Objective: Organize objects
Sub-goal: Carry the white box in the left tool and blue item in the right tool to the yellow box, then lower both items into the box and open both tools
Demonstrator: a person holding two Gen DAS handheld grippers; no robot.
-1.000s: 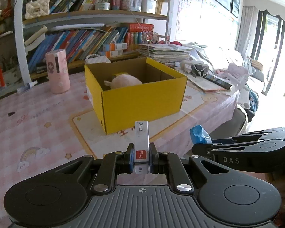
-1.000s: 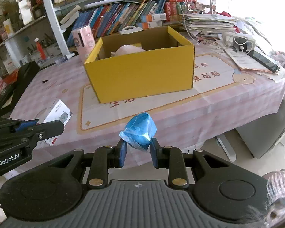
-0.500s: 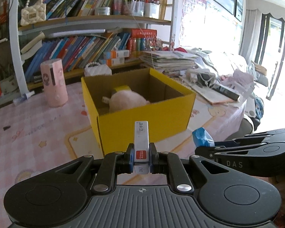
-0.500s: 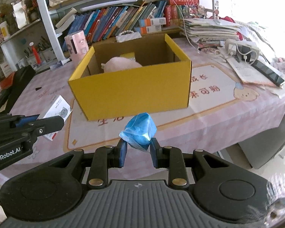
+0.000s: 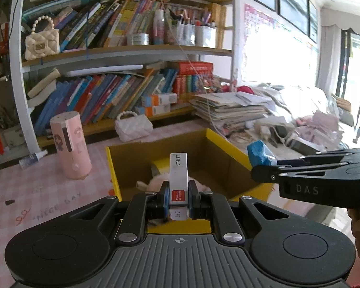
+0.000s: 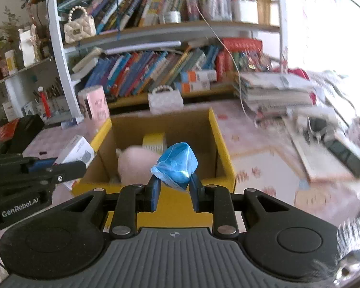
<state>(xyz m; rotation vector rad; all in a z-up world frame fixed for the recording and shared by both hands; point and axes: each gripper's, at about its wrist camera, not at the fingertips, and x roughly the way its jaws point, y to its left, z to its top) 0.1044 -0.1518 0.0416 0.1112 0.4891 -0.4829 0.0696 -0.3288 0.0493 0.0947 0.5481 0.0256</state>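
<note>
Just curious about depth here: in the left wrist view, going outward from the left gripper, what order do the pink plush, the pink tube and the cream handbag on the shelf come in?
From the left gripper:
1. Pink plush, in the yellow box just ahead.
2. Pink tube, standing on the table, left.
3. Cream handbag, up on the shelf, far left.

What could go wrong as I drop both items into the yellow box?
The left gripper and right gripper crowd over the same yellow box, so they might collide. The staple box may land on the pink plush toy and tip. The light blue plastic bag might cling to the pads.
</note>
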